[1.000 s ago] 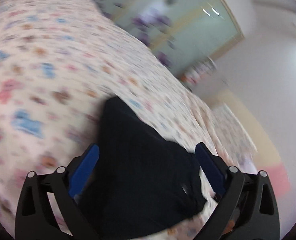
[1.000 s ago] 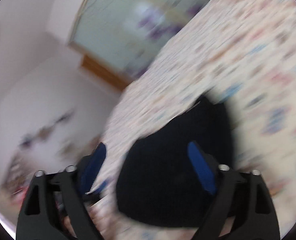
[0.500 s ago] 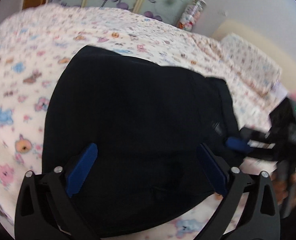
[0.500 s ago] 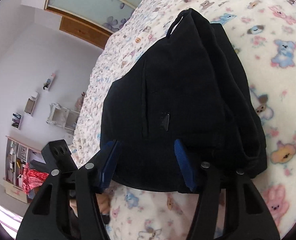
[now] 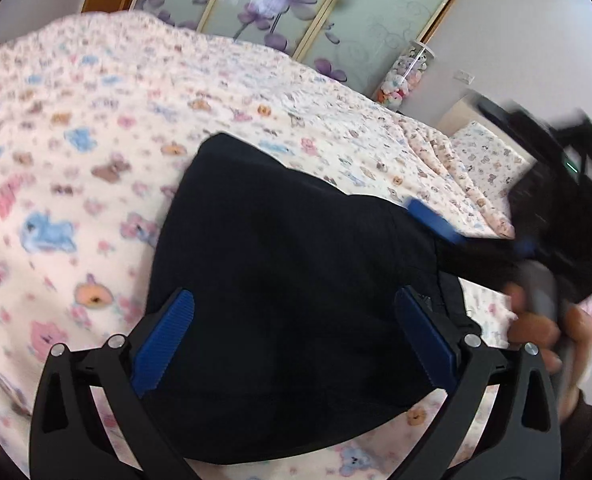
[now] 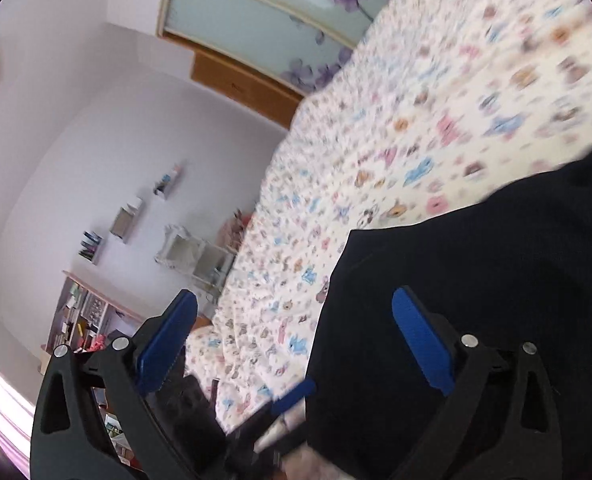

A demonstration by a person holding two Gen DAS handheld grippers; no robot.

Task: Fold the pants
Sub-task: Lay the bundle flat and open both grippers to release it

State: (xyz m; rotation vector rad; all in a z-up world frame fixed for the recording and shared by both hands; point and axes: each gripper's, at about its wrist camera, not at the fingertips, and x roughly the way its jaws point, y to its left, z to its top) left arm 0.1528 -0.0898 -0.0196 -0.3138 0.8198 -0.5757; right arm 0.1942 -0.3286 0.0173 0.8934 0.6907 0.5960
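The black pants (image 5: 288, 292) lie folded in a compact bundle on the bed with the cartoon animal bedspread (image 5: 76, 152). My left gripper (image 5: 296, 344) is open, its blue pads wide apart just above the near part of the bundle, holding nothing. The right gripper shows blurred at the right of the left wrist view (image 5: 475, 236), beside the bundle's right edge. In the right wrist view my right gripper (image 6: 296, 344) is open and empty, with the pants (image 6: 475, 300) under its right finger and the bedspread (image 6: 415, 120) beyond.
Sliding wardrobe doors with purple flowers (image 5: 296, 16) stand behind the bed. A pillow (image 5: 487, 152) lies at the far right. Shelves and a cluttered desk (image 6: 92, 312) line the wall left of the bed. The bed's edge runs close below my right gripper.
Both grippers have drawn back and swung. The right gripper has turned left toward the bed's edge, so the pants now sit to its right. The pants have not moved.
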